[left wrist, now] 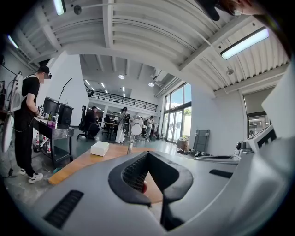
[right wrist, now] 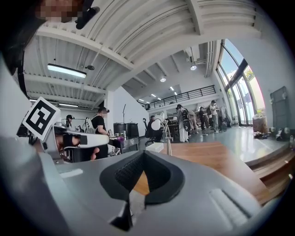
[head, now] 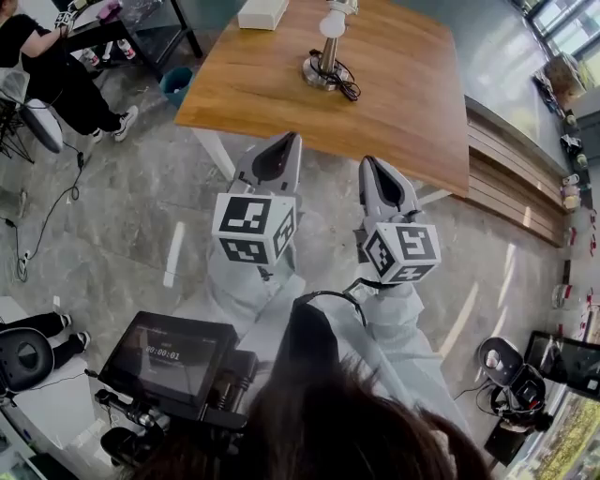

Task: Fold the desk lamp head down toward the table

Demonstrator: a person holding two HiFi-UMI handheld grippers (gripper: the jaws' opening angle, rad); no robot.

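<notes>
Yet to be touched, the desk lamp [head: 329, 42] stands upright toward the far side of the wooden table [head: 394, 122], head raised, so the whole fold remains. The left gripper [head: 281, 142] and right gripper [head: 373, 169] hover short of the table's near edge, jaws closed on nothing. Bare tabletop lies ahead of them, and a white box [head: 262, 13] sits at the table's far edge.

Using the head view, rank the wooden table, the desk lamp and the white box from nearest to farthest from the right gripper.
1. Wooden table: its near edge lies just ahead of the right gripper.
2. Desk lamp: mid-table, ahead and slightly left.
3. White box: far end of the table, further left.
</notes>
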